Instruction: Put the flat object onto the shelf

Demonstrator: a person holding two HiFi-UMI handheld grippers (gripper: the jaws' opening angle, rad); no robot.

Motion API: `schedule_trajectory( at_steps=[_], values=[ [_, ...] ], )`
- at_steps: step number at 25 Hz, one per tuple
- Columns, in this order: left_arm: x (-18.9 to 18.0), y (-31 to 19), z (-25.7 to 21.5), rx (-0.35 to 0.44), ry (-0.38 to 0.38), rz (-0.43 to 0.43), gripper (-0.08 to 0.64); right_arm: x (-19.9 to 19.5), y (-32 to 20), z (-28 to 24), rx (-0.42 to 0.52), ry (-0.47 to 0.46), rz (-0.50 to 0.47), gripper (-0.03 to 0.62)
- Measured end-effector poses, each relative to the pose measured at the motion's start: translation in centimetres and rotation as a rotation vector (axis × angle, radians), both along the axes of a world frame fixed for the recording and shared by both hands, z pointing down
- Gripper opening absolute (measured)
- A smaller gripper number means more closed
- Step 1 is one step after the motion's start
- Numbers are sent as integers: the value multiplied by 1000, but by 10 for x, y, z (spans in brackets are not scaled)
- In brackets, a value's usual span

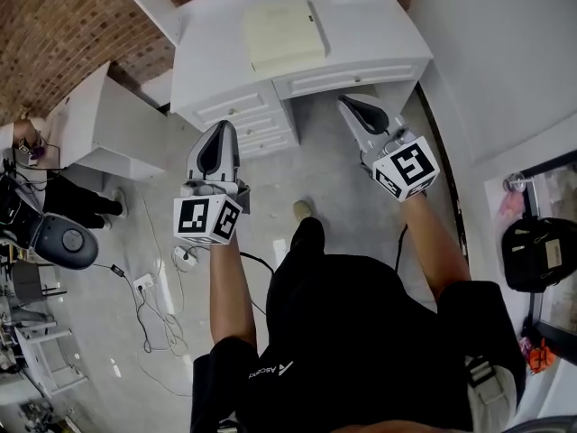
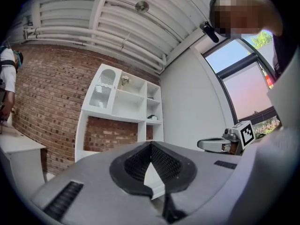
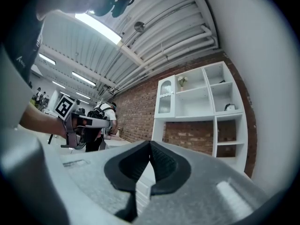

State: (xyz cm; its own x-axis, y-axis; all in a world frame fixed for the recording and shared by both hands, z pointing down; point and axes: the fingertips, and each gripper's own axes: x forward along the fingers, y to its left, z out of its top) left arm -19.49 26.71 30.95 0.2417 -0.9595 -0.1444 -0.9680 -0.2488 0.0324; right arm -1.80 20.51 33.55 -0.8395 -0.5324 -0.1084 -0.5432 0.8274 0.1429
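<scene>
Daylight is streaming through the window (image 2: 243, 90), overexposing its panes pinkish; a ceiling strip light (image 3: 98, 28) is blazing white. Both gripper views are curving heavily into dark corners, with the left gripper (image 2: 151, 146) blurring up close. The head view is showing even, soft light.

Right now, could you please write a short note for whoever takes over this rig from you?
Left gripper: shut, empty. Right gripper: shut, empty. Both held short of the desk.
Flat cream object: lying on the desk top, untouched.
Shelf: white unit against the brick wall.
Done: nothing yet.
Left: pick up the flat object, place it on the shelf.
</scene>
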Motion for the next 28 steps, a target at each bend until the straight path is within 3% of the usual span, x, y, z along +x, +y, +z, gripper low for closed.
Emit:
schedule_trajectory(
  at_steps=[8, 17, 28],
  values=[
    [-49, -110, 30, -55, 20, 29, -2, -42, -102, 16, -23, 51, 48, 2],
    [-104, -229, 59, -115, -11, 64, -2, -96, -213, 52, -40, 145, 119, 2],
    [-135, -330, 92, -193, 4, 85, -2, -115, -310, 89, -129, 180, 210, 2]
  ],
)
